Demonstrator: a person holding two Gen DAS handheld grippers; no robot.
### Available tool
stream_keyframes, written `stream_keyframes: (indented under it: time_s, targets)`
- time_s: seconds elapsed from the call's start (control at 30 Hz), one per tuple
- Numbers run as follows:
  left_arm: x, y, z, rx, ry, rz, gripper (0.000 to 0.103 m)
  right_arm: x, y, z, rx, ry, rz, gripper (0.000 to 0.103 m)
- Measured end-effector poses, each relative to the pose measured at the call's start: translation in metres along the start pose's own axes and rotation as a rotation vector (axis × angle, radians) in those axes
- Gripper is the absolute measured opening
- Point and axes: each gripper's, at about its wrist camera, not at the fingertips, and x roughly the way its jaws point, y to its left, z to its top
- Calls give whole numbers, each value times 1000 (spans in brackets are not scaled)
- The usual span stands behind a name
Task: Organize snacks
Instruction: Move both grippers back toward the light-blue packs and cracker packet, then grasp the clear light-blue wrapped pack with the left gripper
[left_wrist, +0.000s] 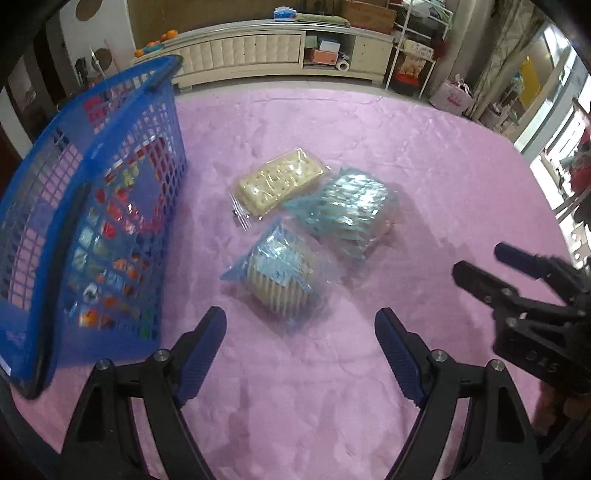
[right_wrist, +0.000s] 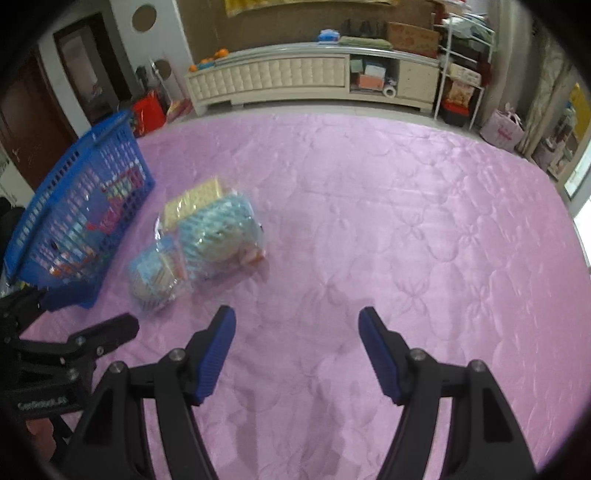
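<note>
Three snack packs lie together on the pink cover (left_wrist: 424, 155): a clear pack of cream crackers (left_wrist: 279, 181), a light blue wrapped pack (left_wrist: 351, 206) to its right, and a blue bag of ridged biscuits (left_wrist: 282, 273) nearest me. My left gripper (left_wrist: 300, 325) hovers open just short of that biscuit bag, nothing between its fingers. In the right wrist view the same packs, crackers (right_wrist: 194, 201), light blue pack (right_wrist: 221, 232) and biscuit bag (right_wrist: 157, 277), lie to the left. My right gripper (right_wrist: 297, 323) is open over bare cover, to their right. A blue mesh basket (left_wrist: 110, 192) holding several colourful snacks stands left.
The blue basket (right_wrist: 79, 218) sits at the cover's left edge. The right gripper (left_wrist: 480, 267) shows at the right of the left wrist view. The left gripper's finger (right_wrist: 107, 334) shows at the lower left of the right wrist view. A white cabinet (left_wrist: 258, 48) lines the far wall beyond the cover.
</note>
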Motion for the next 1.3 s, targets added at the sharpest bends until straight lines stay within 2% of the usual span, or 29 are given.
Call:
stream_keyframes:
  time_s: [0.07, 0.17, 0.23, 0.33, 0.43, 0.53, 0.67, 0.7, 0.77, 0.8, 0.83, 0.9, 1.0, 1.13, 1.3]
  targets:
    - [7, -2, 4, 59, -4, 17, 81, 3, 0, 1, 3, -1, 0, 73]
    - [13, -3, 8, 161, -36, 90, 81, 14, 2, 1, 3, 24, 2, 73]
    - [17, -4, 10, 225, -43, 112, 81, 19, 9, 3, -30, 16, -41, 73]
    - [27, -3, 13, 291, -23, 82, 81, 21, 18, 4, -62, 8, -53, 73]
    - [34, 0, 16, 315, -13, 61, 81, 26, 21, 1, -73, 25, -49, 73]
    - [40, 0, 21, 326, -7, 28, 82, 27, 23, -1, -91, 27, -79, 73]
    - [53, -8, 27, 379, 16, 29, 84, 27, 18, 1, -58, 27, -62, 73]
    - [59, -11, 27, 382, 36, 27, 84, 28, 17, 2, -55, 30, -63, 73]
    - [61, -7, 32, 356, 26, 10, 84, 29, 17, 2, -55, 35, -58, 73]
    - [62, -6, 33, 343, 29, 6, 79, 30, 17, 2, -54, 39, -54, 73]
    - [62, -5, 34, 325, 33, -9, 70, 31, 17, 2, -54, 42, -49, 73]
    - [58, -4, 33, 290, 28, -5, 67, 32, 16, 2, -58, 48, -40, 73]
    - [52, -8, 30, 288, 10, 15, 59, 33, 20, 3, -63, 49, -33, 73]
    - [40, -12, 19, 261, -10, 32, 56, 32, 24, 3, -76, 38, -24, 73]
    - [12, -16, 9, 256, -103, 57, 56, 26, 24, 5, -52, 5, 5, 73]
